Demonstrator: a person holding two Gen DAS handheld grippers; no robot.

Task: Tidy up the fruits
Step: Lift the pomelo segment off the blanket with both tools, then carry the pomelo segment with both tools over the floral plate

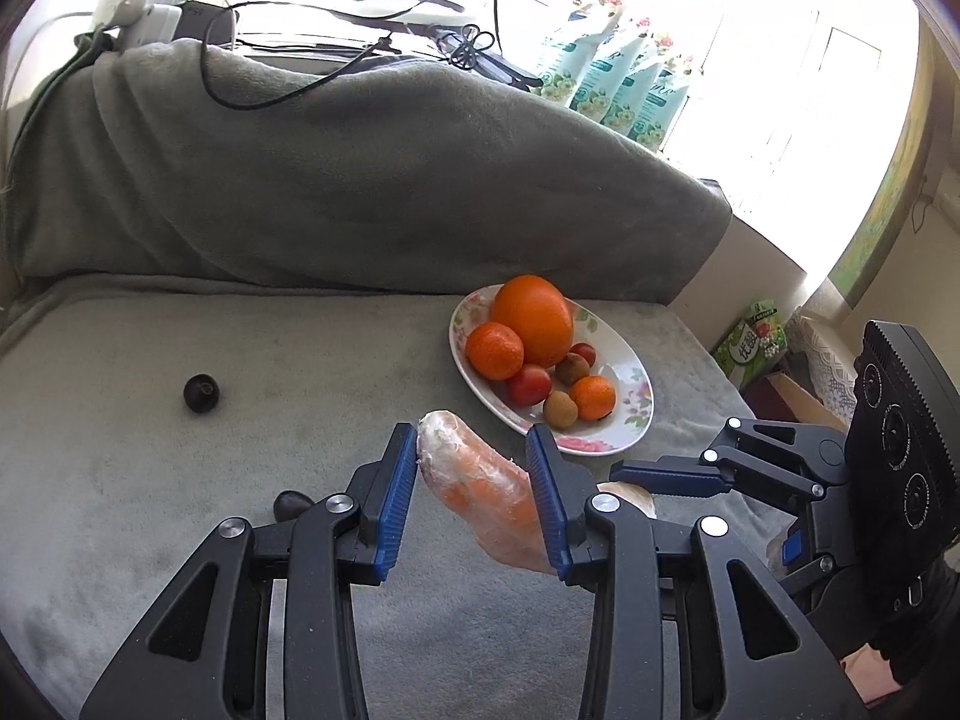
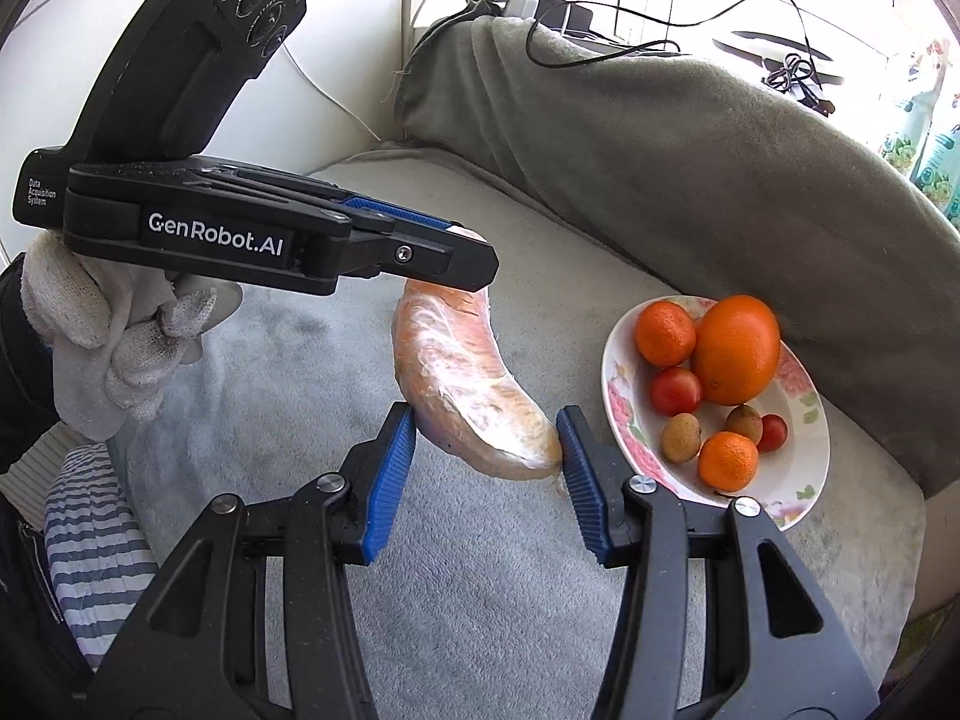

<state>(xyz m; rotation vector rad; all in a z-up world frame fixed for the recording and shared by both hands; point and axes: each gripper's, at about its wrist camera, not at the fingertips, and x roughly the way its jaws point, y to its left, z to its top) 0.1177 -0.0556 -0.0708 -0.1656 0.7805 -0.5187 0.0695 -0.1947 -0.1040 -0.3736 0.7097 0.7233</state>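
Note:
A carrot wrapped in clear film (image 1: 486, 486) (image 2: 462, 378) is held off the grey blanket between both grippers. My left gripper (image 1: 474, 498) (image 2: 456, 252) is shut on one end of it. My right gripper (image 2: 486, 456) (image 1: 654, 480) has its jaws around the other end, both pads touching it. A floral plate (image 1: 624, 372) (image 2: 798, 474) to the right holds a big orange (image 1: 534, 318) (image 2: 735, 348), two tangerines, tomatoes and small brown fruits. A dark round fruit (image 1: 201, 393) lies on the blanket at left. Another dark fruit (image 1: 291, 504) shows partly behind my left gripper.
A grey blanket (image 1: 300, 192) covers the seat and a raised back rest behind the plate. Cables and chargers (image 1: 150, 12) lie on top of it. Tissue packs (image 1: 624, 84) stand by the bright window. A box and packets (image 1: 756, 342) sit beyond the right edge.

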